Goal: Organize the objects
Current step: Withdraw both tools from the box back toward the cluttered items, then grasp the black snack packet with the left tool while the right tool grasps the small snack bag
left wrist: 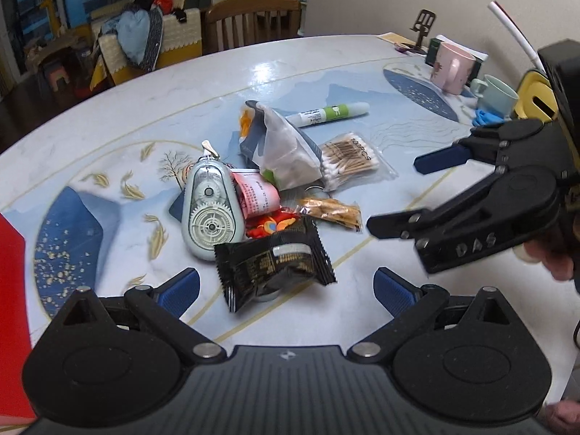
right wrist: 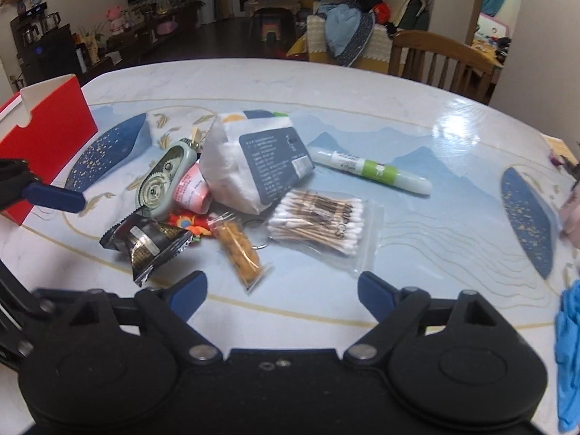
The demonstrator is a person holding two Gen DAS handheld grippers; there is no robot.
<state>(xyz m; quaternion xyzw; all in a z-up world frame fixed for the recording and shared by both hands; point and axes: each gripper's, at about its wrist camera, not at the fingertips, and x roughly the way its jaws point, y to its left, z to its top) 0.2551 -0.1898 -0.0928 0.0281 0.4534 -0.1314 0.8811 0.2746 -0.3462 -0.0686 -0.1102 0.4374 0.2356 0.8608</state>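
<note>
Nearest the left wrist camera, the left gripper (left wrist: 286,286) holds its blue-padded jaws wide apart with nothing gripped, a black snack packet (left wrist: 272,267) lying on the table (left wrist: 108,116) just ahead between the pads. Beyond it, a heap sits mid-table: a pale green correction tape dispenser (left wrist: 208,212), a white and blue pouch (right wrist: 253,159), a bag of cotton swabs (right wrist: 319,226), a small packet of orange snacks (right wrist: 239,253) and a green-banded glue stick (right wrist: 369,170). Right gripper (right wrist: 282,290) is also open and empty over the table's near edge, and a red box (right wrist: 47,134) stands at the left.
</note>
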